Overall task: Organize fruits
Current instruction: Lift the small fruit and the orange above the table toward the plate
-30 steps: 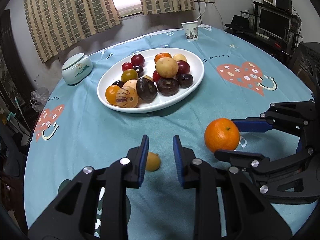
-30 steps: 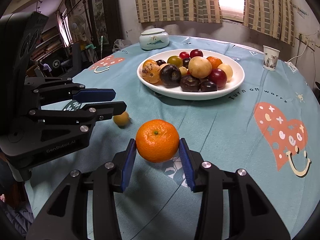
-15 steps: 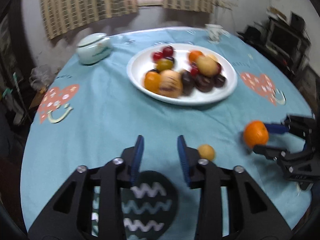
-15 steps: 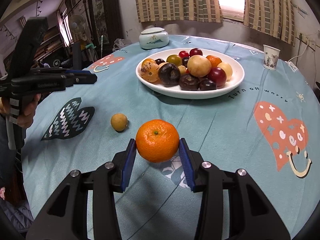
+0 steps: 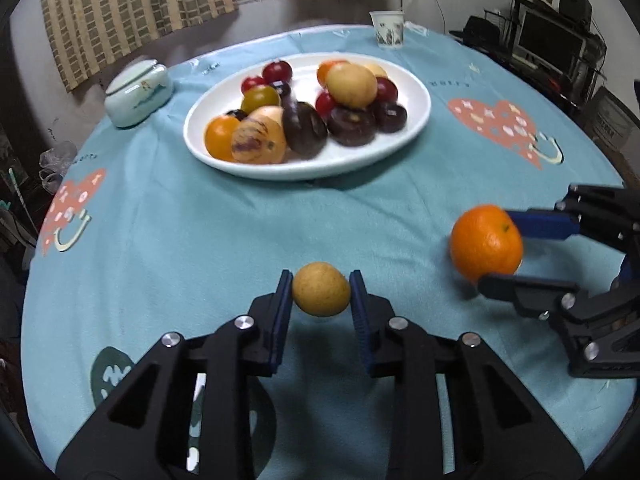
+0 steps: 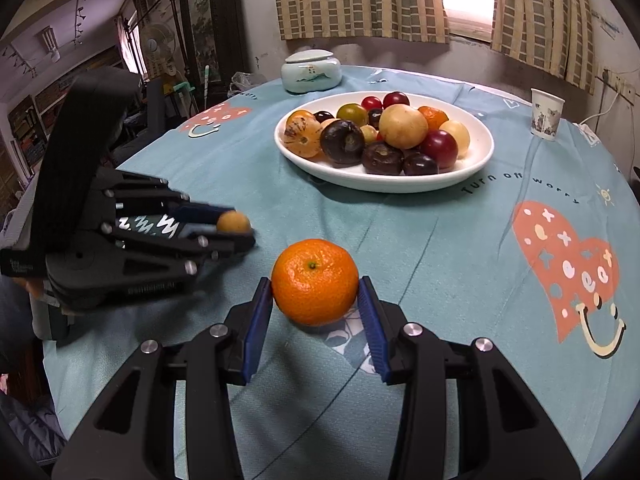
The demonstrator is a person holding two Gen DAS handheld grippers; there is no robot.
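Your left gripper (image 5: 321, 300) has its blue-padded fingers closed against both sides of the small round yellow-brown fruit (image 5: 321, 289), gripping it on the near side of the white oval plate (image 5: 416, 120), over the teal tablecloth (image 5: 200, 232). Your right gripper (image 6: 316, 300) is clamped on the large orange tangerine (image 6: 315, 282), its pads touching the peel left and right, also on the near side of that plate and well apart from it. The tangerine sits to the right of the small fruit. The plate holds a heap of mixed fruit: dark purple, red, yellow and orange pieces. Beyond the plate to its left stands a pale ceramic lidded jar (image 5: 138, 92); beyond it to the right, a paper cup (image 5: 387, 34).
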